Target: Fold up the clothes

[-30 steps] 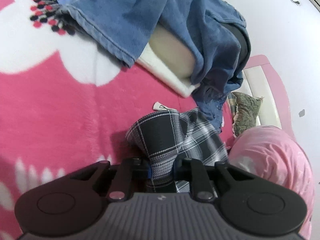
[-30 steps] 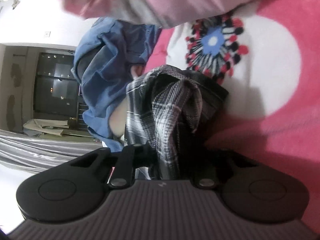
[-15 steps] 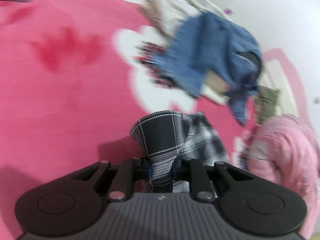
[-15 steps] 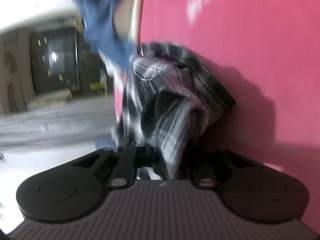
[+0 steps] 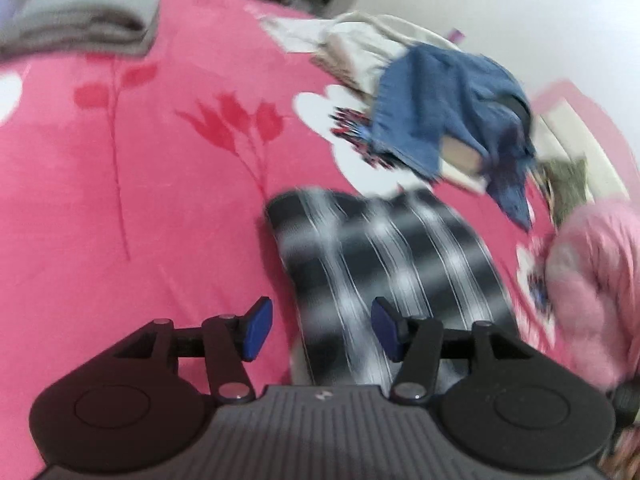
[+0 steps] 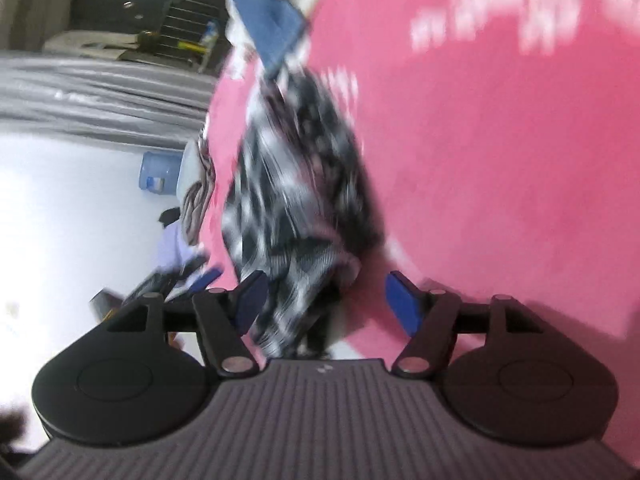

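A black-and-white plaid garment [image 5: 384,264] lies on the pink floral blanket [image 5: 140,200], blurred by motion. My left gripper [image 5: 320,330] is open, its blue pads on either side of the garment's near end without gripping it. In the right wrist view the same plaid garment [image 6: 296,208] lies bunched on the blanket [image 6: 500,140]. My right gripper [image 6: 326,304] is open, with the cloth passing between its fingers near the left pad [image 6: 250,300].
Blue jeans [image 5: 448,108] lie in a heap over pale clothes at the back right. A pink garment [image 5: 592,292] lies at the right. Folded grey clothes [image 5: 84,28] are stacked at the back left. The bed edge and floor [image 6: 80,208] show to the left in the right wrist view.
Both grippers were shut on the plaid garment and have opened, letting it drop onto the blanket. Both have pulled back from the clothes pile.
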A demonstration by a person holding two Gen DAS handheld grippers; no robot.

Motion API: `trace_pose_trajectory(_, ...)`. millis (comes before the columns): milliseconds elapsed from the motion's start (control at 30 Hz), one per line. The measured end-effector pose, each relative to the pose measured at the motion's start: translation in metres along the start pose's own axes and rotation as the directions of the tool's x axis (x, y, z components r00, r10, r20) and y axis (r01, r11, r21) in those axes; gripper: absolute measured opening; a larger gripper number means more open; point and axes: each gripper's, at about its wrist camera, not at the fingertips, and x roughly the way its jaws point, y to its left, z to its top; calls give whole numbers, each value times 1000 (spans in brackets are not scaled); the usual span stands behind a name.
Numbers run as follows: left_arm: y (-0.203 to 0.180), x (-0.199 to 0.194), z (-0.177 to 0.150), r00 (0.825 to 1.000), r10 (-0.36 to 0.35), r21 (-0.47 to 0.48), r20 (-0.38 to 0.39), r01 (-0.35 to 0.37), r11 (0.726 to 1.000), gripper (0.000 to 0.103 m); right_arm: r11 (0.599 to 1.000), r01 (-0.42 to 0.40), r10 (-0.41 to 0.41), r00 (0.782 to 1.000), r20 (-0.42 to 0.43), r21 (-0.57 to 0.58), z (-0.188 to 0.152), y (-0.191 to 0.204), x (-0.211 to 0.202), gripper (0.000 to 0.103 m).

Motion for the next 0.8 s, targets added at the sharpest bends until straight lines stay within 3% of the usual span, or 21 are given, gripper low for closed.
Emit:
trace_pose_trajectory(100,-40,-14,-39,998,57,179,21,-60,982,51,989,48,-40,997,60,-141,11,11,-4,60)
trace_pose_trajectory(200,-79,-16,-77,992,114,368,53,-125,921,49,981,29,-18,998,61,-192,22,19,15,50)
trace_pose_trajectory(233,-89,-13,-88,990,125,412,63,-140,900,47,980,21,-11,999,47,-198,23,19,23,43)
trace_pose_trajectory(267,-96,-8,-97,987,144,442,65,-158,883,38,980,20,-15,1000,26,-198,21,21,32,15)
trace_pose_trajectory(300,-101,-4,-106,984,166,468,66,-178,866,33,979,28,-25,1000,17,-202,18,21,34,5)
trace_pose_trajectory(367,-108,1,-118,975,207,513,76,-217,830,23,975,41,-38,999,18,-220,12,20,32,2)
trace_pose_trajectory(467,-118,-2,-131,958,244,591,150,-285,755,24,958,139,-131,990,48,-250,1,12,22,2)
trace_pose_trajectory(533,-124,-4,-134,947,250,638,200,-319,701,24,926,193,-178,981,74,-326,-5,15,18,2)
trace_pose_trajectory(600,-128,0,-138,943,249,677,219,-331,657,24,867,174,-143,985,101,-468,-14,35,12,6)
trace_pose_trajectory(667,-131,5,-141,941,246,713,233,-338,614,24,783,151,-97,988,121,-603,-24,57,5,6)
trace_pose_trajectory(733,-132,11,-144,939,247,743,237,-339,577,24,632,183,-124,983,136,-753,-37,80,14,10)
trace_pose_trajectory(800,-131,16,-150,939,248,758,237,-339,558,23,486,202,-164,977,138,-851,-49,93,28,24)
